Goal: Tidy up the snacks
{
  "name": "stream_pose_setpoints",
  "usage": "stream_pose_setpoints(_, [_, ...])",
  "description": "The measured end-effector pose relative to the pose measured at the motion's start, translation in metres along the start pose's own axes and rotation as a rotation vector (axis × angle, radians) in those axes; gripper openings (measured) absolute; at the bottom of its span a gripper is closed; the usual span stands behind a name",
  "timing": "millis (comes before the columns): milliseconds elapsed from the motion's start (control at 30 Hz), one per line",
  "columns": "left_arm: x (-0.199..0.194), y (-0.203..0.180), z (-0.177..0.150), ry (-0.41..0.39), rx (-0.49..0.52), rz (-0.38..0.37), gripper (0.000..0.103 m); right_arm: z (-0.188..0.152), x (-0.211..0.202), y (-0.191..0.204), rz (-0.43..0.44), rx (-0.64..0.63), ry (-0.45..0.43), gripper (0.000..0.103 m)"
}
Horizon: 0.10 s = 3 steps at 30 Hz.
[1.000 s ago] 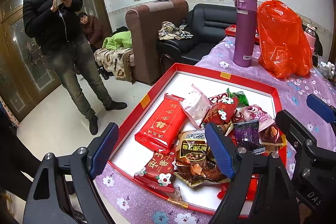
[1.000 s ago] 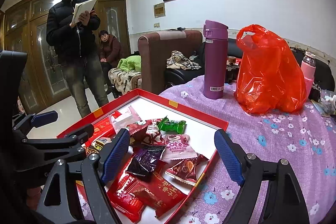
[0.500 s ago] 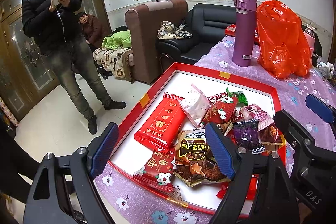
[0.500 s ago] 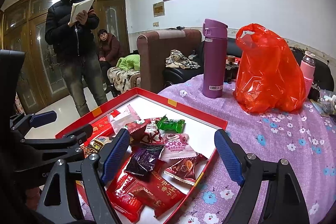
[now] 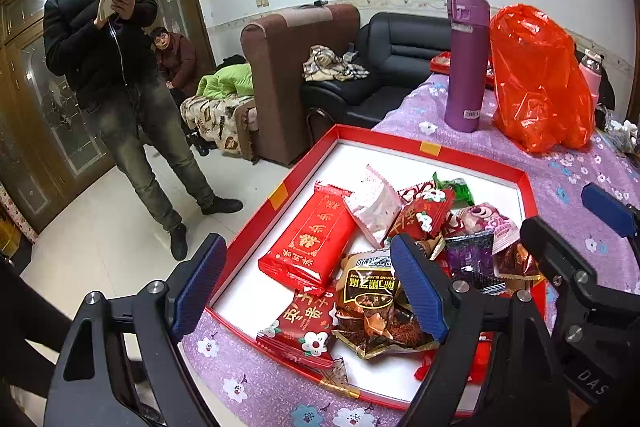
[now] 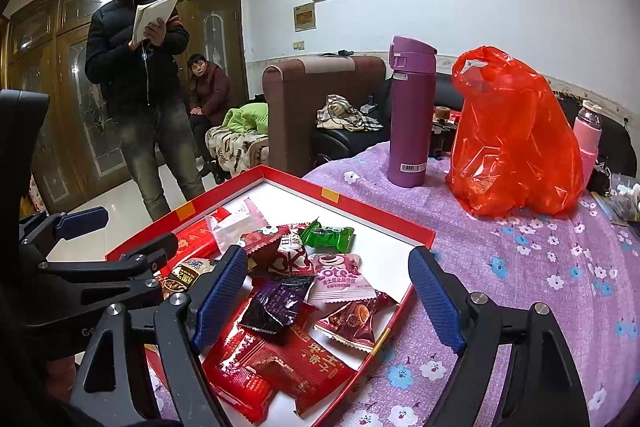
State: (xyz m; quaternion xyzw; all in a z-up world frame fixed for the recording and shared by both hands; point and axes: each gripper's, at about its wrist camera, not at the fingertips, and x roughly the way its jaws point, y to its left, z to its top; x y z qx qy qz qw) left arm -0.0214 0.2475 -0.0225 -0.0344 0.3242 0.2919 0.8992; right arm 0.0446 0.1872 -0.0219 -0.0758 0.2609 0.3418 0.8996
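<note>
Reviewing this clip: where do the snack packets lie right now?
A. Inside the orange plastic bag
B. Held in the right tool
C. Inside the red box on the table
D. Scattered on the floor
C: the snack packets are piled in the shallow red box with the white floor, on the purple cloth; both tools, left and right, are open and hold nothing.

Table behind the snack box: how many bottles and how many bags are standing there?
Bottles: 2 (purple bottle, pink bottle)
Bags: 1 (red bag)
Total: 3
</note>
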Motion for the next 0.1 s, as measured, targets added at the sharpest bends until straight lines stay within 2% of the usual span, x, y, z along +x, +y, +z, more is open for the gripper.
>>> stream_pose_setpoints(100, [-0.0048, -0.0004, 0.0008, -0.030, 0.006, 0.007, 0.085, -0.0002, 0.0017, 0.0012, 0.000, -0.006, 0.001, 0.084])
